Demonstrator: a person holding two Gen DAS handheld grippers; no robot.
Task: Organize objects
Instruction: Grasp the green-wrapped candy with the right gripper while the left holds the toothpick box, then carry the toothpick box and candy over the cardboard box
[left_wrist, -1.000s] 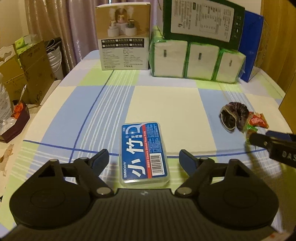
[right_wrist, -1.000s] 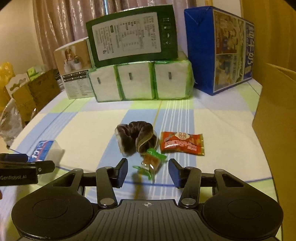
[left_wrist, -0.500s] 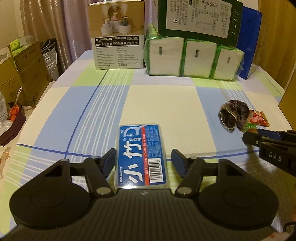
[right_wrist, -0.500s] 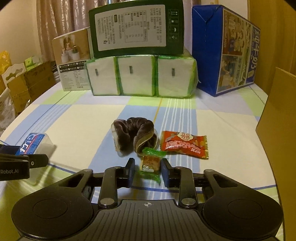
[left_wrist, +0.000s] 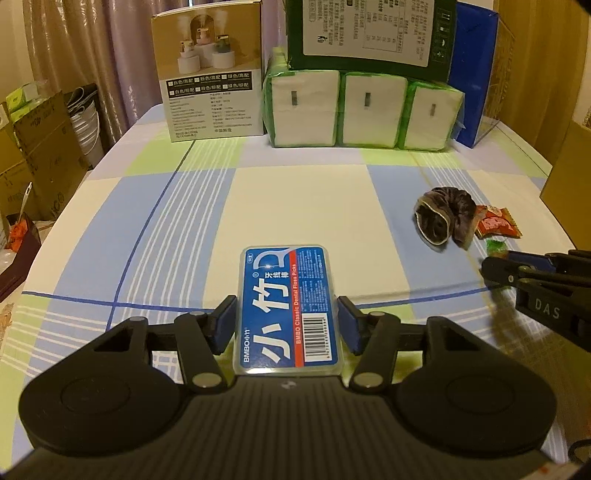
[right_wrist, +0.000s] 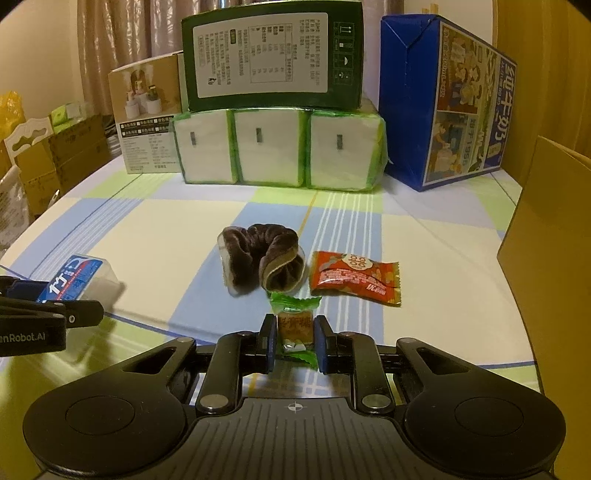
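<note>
Left wrist: left gripper (left_wrist: 287, 320) pads clamped on floss-pick box (left_wrist: 287, 308) sides. Right wrist: right gripper (right_wrist: 294, 341) nearly closed, pinching green-wrapped candy (right_wrist: 294, 325).

Clear glossy plastic floss box (left_wrist: 288, 306); velvety scrunchie (right_wrist: 262, 258).

Left tongs (left_wrist: 287, 325) now closed onto floss-pick box (left_wrist: 287, 306), right tongs (right_wrist: 294, 341) onto green-wrapped candy (right_wrist: 294, 325).

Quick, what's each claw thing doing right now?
Left gripper: closed on the blue-labelled clear plastic floss-pick box.
Right gripper: closed on the small green-wrapped candy.
</note>
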